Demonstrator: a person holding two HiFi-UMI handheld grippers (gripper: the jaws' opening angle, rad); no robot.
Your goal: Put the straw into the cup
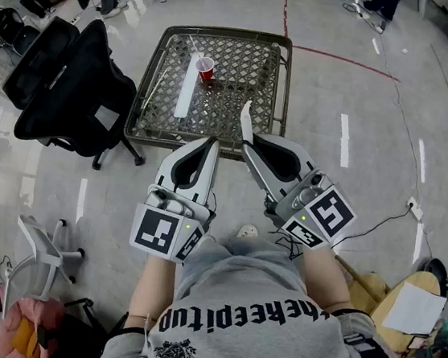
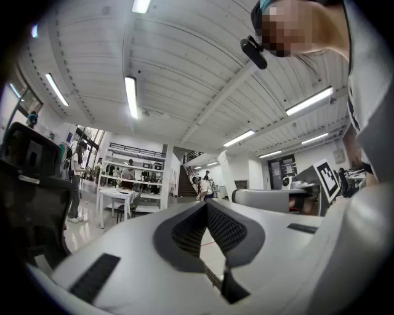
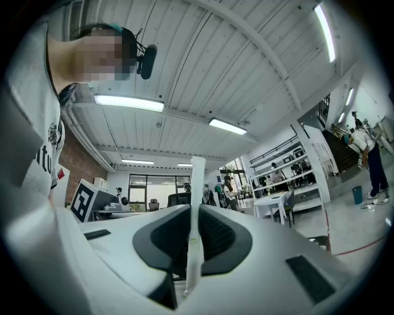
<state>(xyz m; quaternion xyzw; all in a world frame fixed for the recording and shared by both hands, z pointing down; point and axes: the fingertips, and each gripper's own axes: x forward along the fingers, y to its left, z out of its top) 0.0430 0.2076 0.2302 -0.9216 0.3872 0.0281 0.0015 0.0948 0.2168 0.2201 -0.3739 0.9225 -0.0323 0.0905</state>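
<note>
The right gripper's (image 3: 194,212) matt white plastic shell is framing ribbed black pads (image 3: 221,240) that are pinching a papery white straw (image 3: 197,203). Ahead of it, a woven lattice table (image 1: 280,84) is bearing a glossy red plastic cup (image 1: 207,68).

Head view: straw (image 1: 246,120) shows only its white upper end, the rest buried between the jaws of the right gripper (image 1: 248,147). Right gripper view: straw's lower end drops out of sight behind the jaw pads. Red cup (image 1: 207,68) too small to see inside. Long white piece (image 1: 187,84) on mesh table (image 1: 270,99) can't be identified.
</note>
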